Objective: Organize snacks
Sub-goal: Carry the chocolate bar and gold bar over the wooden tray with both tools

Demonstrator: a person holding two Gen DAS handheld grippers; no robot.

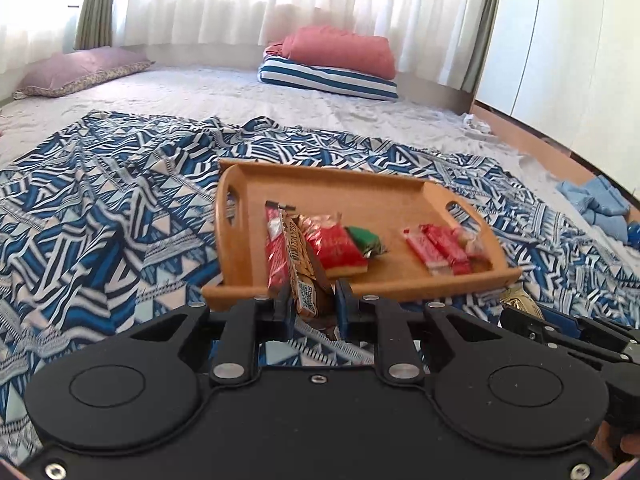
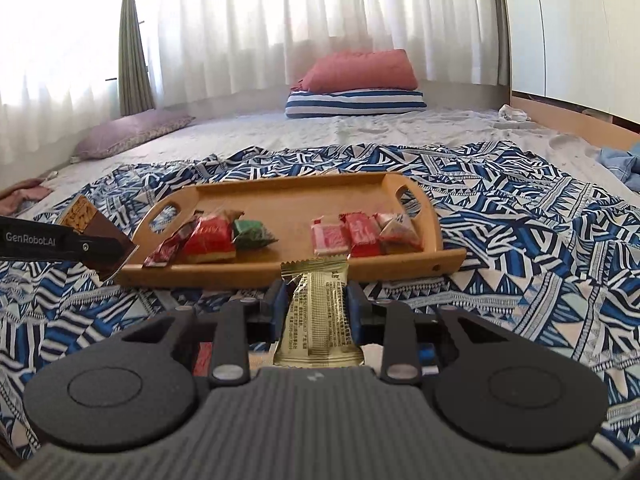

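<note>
Carrying snacks trayward: left gripper [image 1: 312, 300] clamps a brown bar [image 1: 302, 280], right gripper [image 2: 316, 300] a gold packet [image 2: 316, 312]; next, set both in the wooden tray [image 2: 288, 196].

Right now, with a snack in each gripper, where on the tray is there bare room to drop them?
The tray is bare along its whole back half, behind both snack rows. A bare gap also lies between the green packet and the pink packet. The front left and front right are crowded with red packets.
</note>
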